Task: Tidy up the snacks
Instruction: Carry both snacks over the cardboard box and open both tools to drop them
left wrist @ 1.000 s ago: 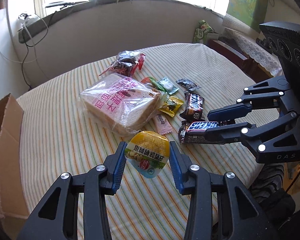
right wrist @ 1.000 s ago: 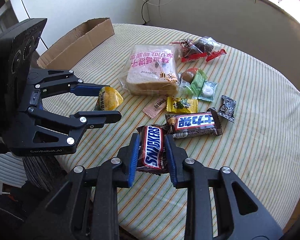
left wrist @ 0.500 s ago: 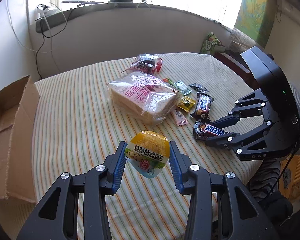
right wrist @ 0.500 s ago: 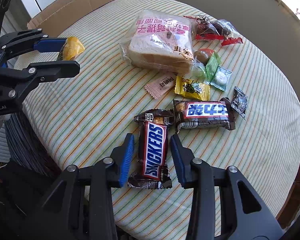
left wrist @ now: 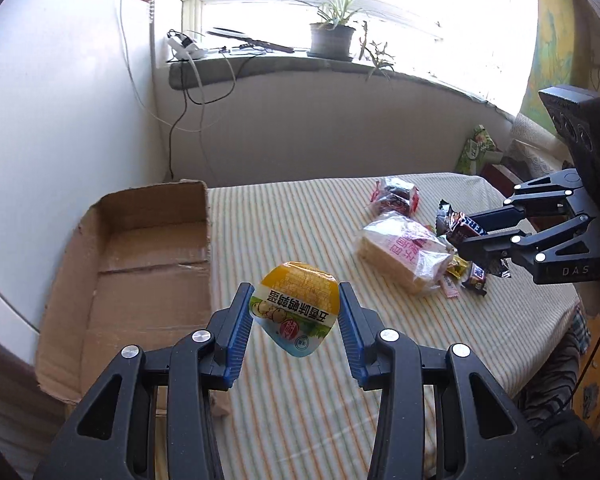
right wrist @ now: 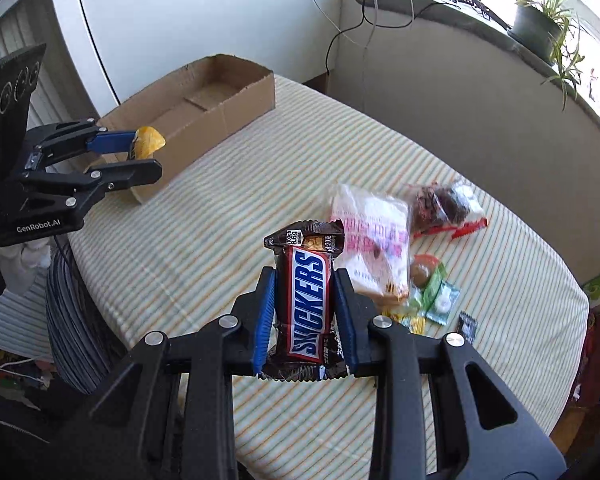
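My left gripper (left wrist: 296, 312) is shut on a yellow jelly cup (left wrist: 296, 312) and holds it in the air just right of the open cardboard box (left wrist: 140, 264). It also shows in the right wrist view (right wrist: 140, 156), beside the box (right wrist: 204, 104). My right gripper (right wrist: 306, 308) is shut on a Snickers bar (right wrist: 308, 304), lifted above the striped table (right wrist: 180, 240). In the left wrist view that gripper (left wrist: 480, 236) hangs over the snack pile.
A bag of sliced bread (left wrist: 404, 252), a bag of dark pastries (left wrist: 396, 198), a second chocolate bar (left wrist: 476, 276) and several small candies (right wrist: 432, 300) lie on the table's right half. A wall and windowsill with a potted plant (left wrist: 332, 36) stand behind.
Both grippers rose and swung left toward the box. The right gripper closed on the Snickers bar and lifted it off the table. The left keeps the jelly cup.
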`<action>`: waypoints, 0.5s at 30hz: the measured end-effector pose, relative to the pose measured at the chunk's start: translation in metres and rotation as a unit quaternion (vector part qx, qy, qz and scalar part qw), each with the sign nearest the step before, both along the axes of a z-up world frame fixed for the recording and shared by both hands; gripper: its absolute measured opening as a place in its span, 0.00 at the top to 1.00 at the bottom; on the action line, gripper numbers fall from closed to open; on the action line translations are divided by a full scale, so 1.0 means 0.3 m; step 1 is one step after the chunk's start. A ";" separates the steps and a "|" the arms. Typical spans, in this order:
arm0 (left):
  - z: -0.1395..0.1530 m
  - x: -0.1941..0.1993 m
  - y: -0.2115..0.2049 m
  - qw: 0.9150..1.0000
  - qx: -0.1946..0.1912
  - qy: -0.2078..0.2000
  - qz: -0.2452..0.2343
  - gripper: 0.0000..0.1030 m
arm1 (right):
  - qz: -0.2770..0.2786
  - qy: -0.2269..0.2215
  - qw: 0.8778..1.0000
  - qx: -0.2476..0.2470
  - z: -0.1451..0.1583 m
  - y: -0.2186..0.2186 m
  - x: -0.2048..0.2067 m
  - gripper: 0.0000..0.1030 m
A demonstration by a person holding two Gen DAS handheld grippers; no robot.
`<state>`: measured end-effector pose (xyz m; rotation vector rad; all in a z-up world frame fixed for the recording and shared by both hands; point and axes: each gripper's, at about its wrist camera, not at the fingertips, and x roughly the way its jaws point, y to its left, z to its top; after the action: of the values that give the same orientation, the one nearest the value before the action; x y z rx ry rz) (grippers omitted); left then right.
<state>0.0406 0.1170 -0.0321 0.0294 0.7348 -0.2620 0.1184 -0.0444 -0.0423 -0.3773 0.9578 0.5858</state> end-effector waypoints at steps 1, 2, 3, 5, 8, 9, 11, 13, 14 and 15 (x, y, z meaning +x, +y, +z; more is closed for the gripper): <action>0.004 0.003 0.033 1.000 0.001 -0.002 0.010 0.61 | 0.005 -0.009 1.000 0.005 0.019 0.039 -0.002 0.71; 0.006 0.010 0.059 1.000 0.003 -0.002 0.021 0.61 | 0.011 -0.016 1.000 0.010 0.039 0.075 0.013 0.71; 0.010 0.014 0.085 1.000 0.004 -0.004 0.029 0.61 | 0.017 -0.020 1.000 0.015 0.055 0.113 0.031 0.71; 0.010 0.021 0.137 0.999 0.008 -0.007 0.044 0.61 | 0.029 -0.027 0.999 0.024 0.085 0.193 0.065 0.71; -0.003 0.042 0.194 0.998 0.015 -0.002 0.062 0.61 | 0.049 -0.033 0.998 0.029 0.099 0.313 0.121 0.71; -0.009 0.044 0.211 0.998 0.015 0.001 0.068 0.61 | 0.054 -0.035 0.997 0.031 0.094 0.348 0.145 0.71; -0.022 0.052 0.240 0.997 0.017 0.006 0.075 0.61 | 0.065 -0.033 0.997 0.032 0.082 0.430 0.176 0.71; -0.035 0.058 0.265 0.996 0.024 0.009 0.082 0.61 | 0.078 -0.029 0.996 0.029 0.059 0.508 0.200 0.71; -0.042 0.060 0.274 0.996 0.025 0.011 0.084 0.61 | 0.083 -0.028 0.996 0.028 0.048 0.547 0.209 0.71; -0.047 0.062 0.282 0.996 0.026 0.013 0.086 0.61 | 0.087 -0.026 0.996 0.026 0.032 0.577 0.220 0.71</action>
<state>0.0591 0.2018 -0.0463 0.0131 0.7653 -0.0792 0.1843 0.1285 -0.0326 -0.4308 0.8645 0.7544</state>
